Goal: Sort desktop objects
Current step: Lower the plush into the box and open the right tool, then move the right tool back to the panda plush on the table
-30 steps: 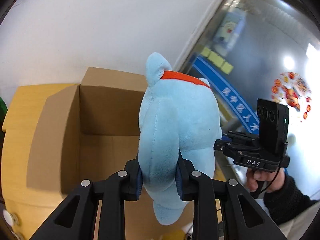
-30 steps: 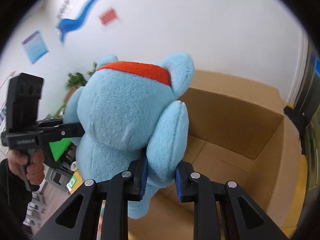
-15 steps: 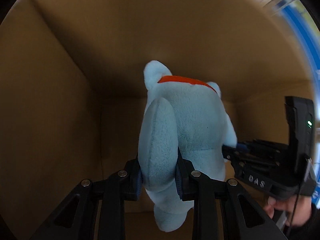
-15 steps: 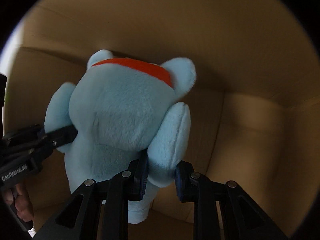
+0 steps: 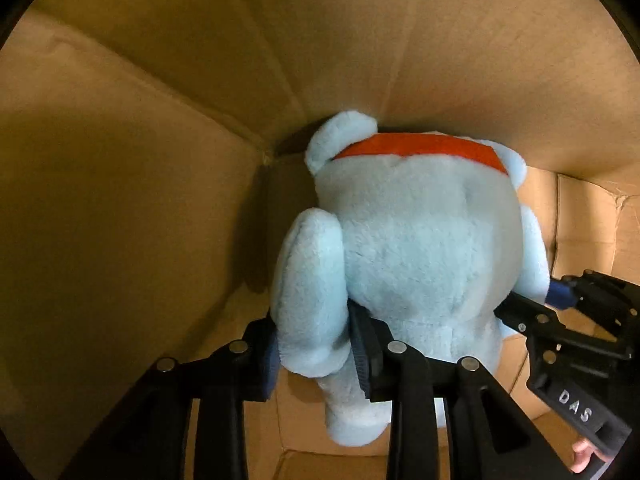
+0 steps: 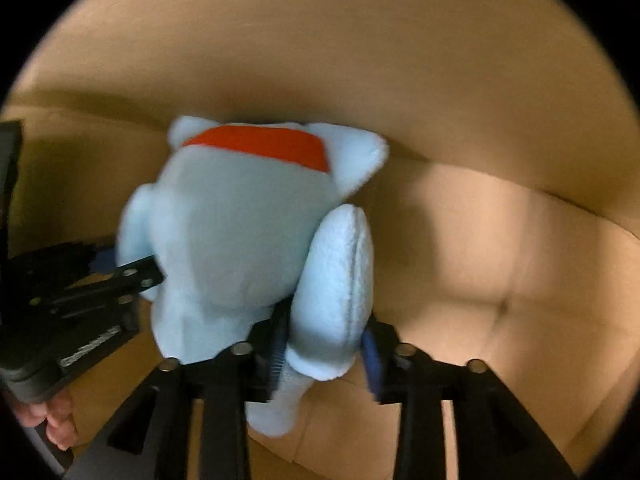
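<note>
Both grippers pinch a blue plush toy (image 5: 420,248) by its arms, left gripper (image 5: 316,350) and right gripper (image 6: 326,346), sharing its bulk to lower it inside a cardboard box (image 5: 120,200).

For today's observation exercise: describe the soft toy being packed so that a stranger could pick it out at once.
Look inside the brown cardboard box, whose walls fill both views. Deep in it, near a corner, is a pale blue plush toy, seen from behind. It has rounded ears and an orange-red band across its head; the left tool and the right tool each have a limb between their fingers.
</note>
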A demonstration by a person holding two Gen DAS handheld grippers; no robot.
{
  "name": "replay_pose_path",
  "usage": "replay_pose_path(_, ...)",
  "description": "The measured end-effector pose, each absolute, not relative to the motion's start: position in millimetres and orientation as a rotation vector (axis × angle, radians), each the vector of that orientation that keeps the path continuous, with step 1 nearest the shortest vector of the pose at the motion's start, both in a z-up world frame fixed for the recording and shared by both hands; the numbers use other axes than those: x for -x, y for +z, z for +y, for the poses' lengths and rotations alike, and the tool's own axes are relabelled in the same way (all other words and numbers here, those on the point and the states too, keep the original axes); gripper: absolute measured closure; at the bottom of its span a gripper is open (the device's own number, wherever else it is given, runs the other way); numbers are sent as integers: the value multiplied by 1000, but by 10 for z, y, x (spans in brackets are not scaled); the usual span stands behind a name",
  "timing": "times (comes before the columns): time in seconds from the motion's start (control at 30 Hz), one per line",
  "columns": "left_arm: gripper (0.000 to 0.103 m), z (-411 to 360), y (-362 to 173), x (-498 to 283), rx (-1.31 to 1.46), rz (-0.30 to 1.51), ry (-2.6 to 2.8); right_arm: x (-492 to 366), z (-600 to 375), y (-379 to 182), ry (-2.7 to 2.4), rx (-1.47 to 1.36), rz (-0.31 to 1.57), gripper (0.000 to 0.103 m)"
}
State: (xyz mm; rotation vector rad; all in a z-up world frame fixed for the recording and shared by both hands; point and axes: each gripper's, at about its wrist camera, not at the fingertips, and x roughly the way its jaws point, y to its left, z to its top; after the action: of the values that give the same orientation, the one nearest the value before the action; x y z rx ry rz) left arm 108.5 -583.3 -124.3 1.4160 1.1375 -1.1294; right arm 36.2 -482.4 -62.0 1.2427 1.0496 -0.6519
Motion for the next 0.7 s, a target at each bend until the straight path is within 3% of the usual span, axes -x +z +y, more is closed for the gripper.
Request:
replay_pose_path(0.03,67,-5806,-1194,-1078,-1418,1139,-1137,-316,-4758,-463,-658,-1227,1044,38)
replay_pose_path(0.07,60,-5774,-1105,-1069,-1411,1140,-1156,-271,-4693,-305,-663,-1212,1038,17)
replay_pose_path(0.17,40,-5620,-571,-1059,-1299,1123,-1258,-135,-4498,167,-680,-1166,1021,16)
replay_pose_path(0.3,25,-5185,309,-1125,-1085,1096,-1390,46,-4237,797,-702,-1104,998,16)
replay_pose_path(0.5,16,-4174,1531,-977,-899,893,-1538,693,-3599,2069,-654,-940,819,15)
replay_pose_path(0.6,4,-3545,2062,-557,-819,801,-1591,1557,-3218,2342,-655,-838,722,15)
replay_pose_path(0.7,1,-2857,2278,-435,-732,747,-1656,1957,-2584,2509,-627,-804,616,15)
